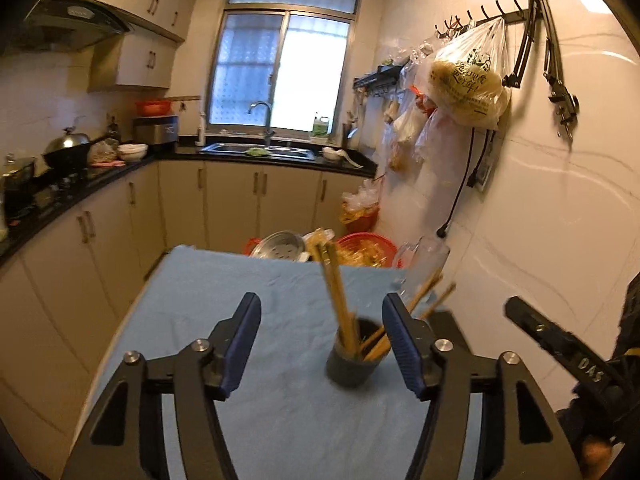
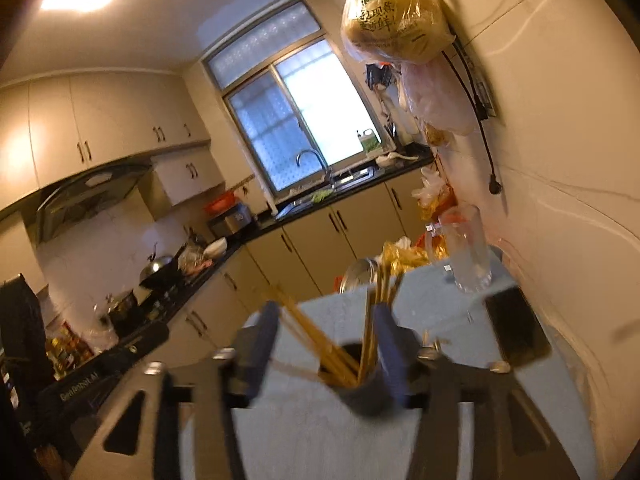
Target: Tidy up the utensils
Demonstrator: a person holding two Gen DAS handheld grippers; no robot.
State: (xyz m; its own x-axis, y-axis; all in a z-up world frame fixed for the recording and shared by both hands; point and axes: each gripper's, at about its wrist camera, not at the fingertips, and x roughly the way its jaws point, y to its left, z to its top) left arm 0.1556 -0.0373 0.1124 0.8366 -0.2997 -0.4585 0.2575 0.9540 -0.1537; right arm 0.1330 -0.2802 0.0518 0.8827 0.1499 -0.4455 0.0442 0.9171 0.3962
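Note:
A dark grey cup (image 1: 352,364) stands on the blue cloth (image 1: 224,312) of the table, holding several wooden chopsticks (image 1: 338,296) that lean out in different directions. My left gripper (image 1: 320,344) is open, and the cup sits just ahead between its blue pads, nearer the right one, untouched. In the right wrist view the same cup (image 2: 360,388) with its chopsticks (image 2: 316,340) lies between the spread fingers of my right gripper (image 2: 324,348), which is also open; the picture is blurred. The right gripper's black finger (image 1: 556,344) shows at the right edge of the left wrist view.
A clear glass jug (image 2: 466,252) stands on the table's far right corner by the tiled wall. A dark flat object (image 2: 516,328) lies on the cloth near the wall. Beyond the table are a steel pot (image 1: 278,246), red baskets (image 1: 366,248), cabinets and the sink counter (image 1: 280,152).

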